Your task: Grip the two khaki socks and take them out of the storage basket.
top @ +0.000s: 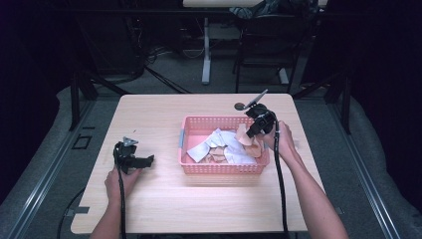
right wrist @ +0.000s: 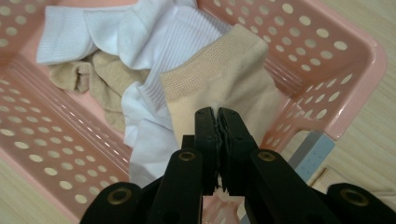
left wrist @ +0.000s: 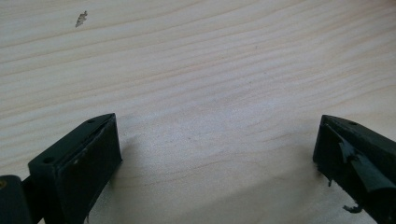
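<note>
Right tongs (right wrist: 217,112) clenched on beige knit sock (right wrist: 224,79) above pink perforated plastic basket (right wrist: 327,70) w/ white socks (right wrist: 154,37); left tongs (left wrist: 217,154) released over pale wood surface (left wrist: 210,70).

place: lab or recording room | landmark: light wooden table (top: 164,209) | around it: black curtains (top: 383,74) at both sides | beyond it: desk leg (top: 206,55), loose floor cables (top: 159,74) | beside it: metal floor rails (top: 45,169)

Light wooden table (top: 164,204), white socks (right wrist: 154,37), small dark disc (top: 239,106) on tabletop
</note>
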